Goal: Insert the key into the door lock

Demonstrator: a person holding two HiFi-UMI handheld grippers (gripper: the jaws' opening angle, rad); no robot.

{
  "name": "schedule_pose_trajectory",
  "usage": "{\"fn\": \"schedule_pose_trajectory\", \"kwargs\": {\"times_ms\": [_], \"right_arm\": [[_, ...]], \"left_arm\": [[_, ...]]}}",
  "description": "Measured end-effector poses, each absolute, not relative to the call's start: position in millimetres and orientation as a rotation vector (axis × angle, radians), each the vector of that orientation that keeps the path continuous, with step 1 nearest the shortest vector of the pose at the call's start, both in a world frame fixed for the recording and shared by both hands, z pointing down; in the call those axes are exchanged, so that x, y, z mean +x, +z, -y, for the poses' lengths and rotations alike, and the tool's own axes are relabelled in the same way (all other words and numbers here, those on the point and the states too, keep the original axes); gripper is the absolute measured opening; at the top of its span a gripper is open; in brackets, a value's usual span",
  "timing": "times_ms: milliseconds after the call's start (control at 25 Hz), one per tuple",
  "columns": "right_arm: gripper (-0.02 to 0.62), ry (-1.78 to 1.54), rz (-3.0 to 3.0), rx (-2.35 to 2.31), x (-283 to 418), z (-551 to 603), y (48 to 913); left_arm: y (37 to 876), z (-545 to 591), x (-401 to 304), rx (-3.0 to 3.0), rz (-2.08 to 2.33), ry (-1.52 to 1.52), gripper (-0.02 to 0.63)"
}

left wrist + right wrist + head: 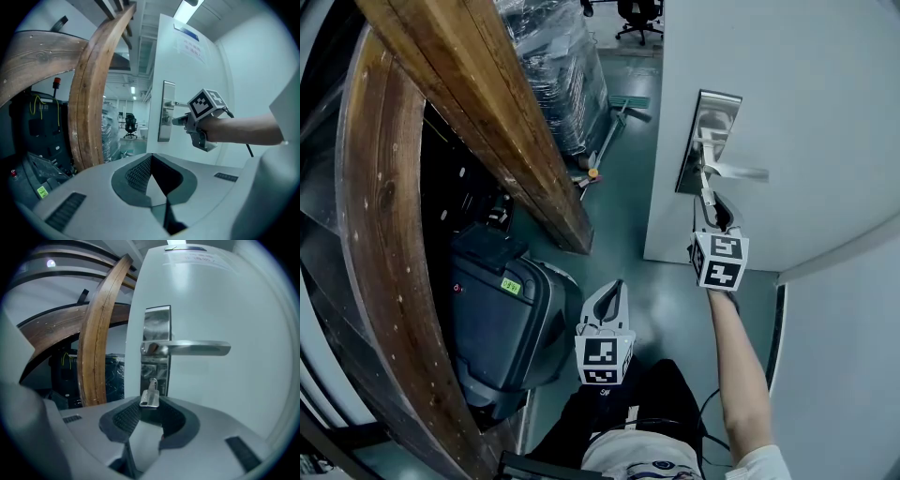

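A white door (pixel 806 103) carries a steel lock plate (pixel 706 141) with a lever handle (pixel 736 171). My right gripper (pixel 709 208) is raised to the lower part of that plate. In the right gripper view it (pixel 150 406) is shut on a small silver key (pixel 149 398). The key's front end is at the keyhole (pixel 153 381) below the lever (pixel 187 348); whether it is inside cannot be told. My left gripper (pixel 612 298) hangs lower and to the left, away from the door, shut (pixel 151 155) with nothing in it. Its view shows the right gripper (pixel 180 121) at the plate (pixel 167 110).
Thick curved wooden beams (pixel 478 103) lean close on the left. A black case (pixel 502 319) stands on the floor below them. A plastic-wrapped pallet (pixel 558 66), a mop (pixel 614 122) and an office chair (pixel 639 17) lie further back. The door's edge (pixel 654 159) faces the green floor.
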State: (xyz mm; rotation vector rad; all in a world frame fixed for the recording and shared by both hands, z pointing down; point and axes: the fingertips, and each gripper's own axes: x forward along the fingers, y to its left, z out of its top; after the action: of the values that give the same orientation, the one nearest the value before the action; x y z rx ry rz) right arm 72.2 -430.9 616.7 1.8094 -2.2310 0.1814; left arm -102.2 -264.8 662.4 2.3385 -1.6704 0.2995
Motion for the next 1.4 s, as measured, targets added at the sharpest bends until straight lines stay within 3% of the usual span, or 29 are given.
{"fn": "schedule_pose_trajectory", "kwargs": {"times_ms": [1400], "right_arm": [[0.117, 0.238, 2.231, 1.842, 69.7, 437.2, 617.9]], "left_arm": [[669.6, 256.5, -110.3, 2.309, 1.685, 0.334, 0.002]]}}
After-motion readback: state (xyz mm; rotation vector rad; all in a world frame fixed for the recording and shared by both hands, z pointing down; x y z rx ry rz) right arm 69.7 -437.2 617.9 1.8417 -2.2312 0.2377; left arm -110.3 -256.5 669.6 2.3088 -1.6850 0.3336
